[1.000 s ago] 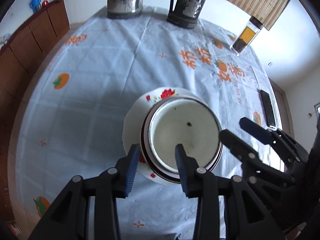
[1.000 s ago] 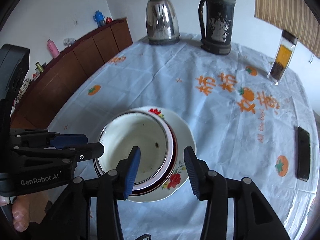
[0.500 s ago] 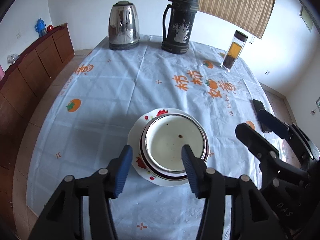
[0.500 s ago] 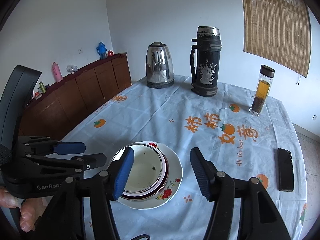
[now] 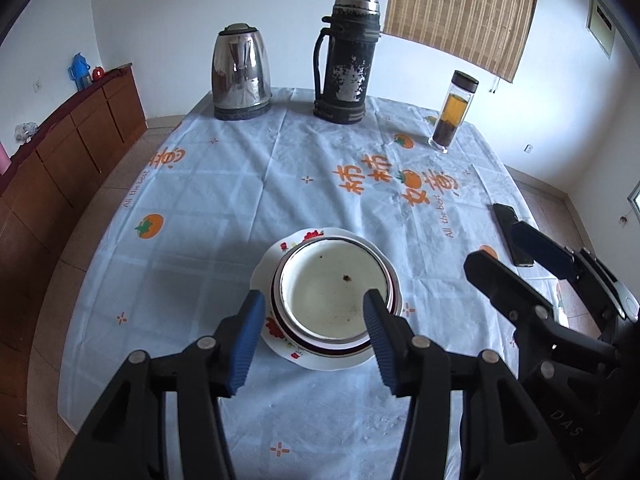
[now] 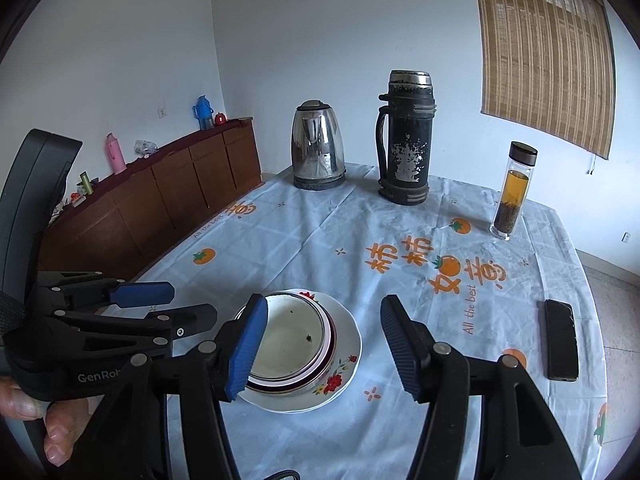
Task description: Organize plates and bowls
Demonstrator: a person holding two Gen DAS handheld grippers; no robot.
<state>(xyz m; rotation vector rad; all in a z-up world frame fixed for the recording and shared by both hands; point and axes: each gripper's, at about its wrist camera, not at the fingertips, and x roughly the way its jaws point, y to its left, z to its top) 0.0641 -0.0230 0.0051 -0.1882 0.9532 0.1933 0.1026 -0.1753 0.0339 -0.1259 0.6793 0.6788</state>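
A stack sits near the front of the table: a white bowl [image 5: 332, 292] with a dark speck inside rests in red-rimmed dishes on a floral plate [image 5: 262, 280]. My left gripper [image 5: 313, 300] hovers above and short of the stack, open, with nothing between its blue pads. To its right my right gripper [image 5: 496, 244] is held off the table. In the right wrist view the bowl [image 6: 288, 340] and plate [image 6: 348, 356] lie below my open right gripper [image 6: 324, 304], which holds nothing. My left gripper [image 6: 188, 304] hangs open left of the stack.
A steel kettle [image 5: 240, 74], a worn black thermos [image 5: 346, 60] and a glass tea bottle [image 5: 452, 114] stand at the table's far end. A black phone [image 6: 560, 338] lies at the right edge. A wooden sideboard [image 6: 160, 196] lines the left wall. A hand [image 6: 52, 440] grips the left tool.
Both grippers have risen and drawn back from the stack, and their jaws stand wider. Both views have tilted up, so the far wall and window blind show. The stack has not moved.
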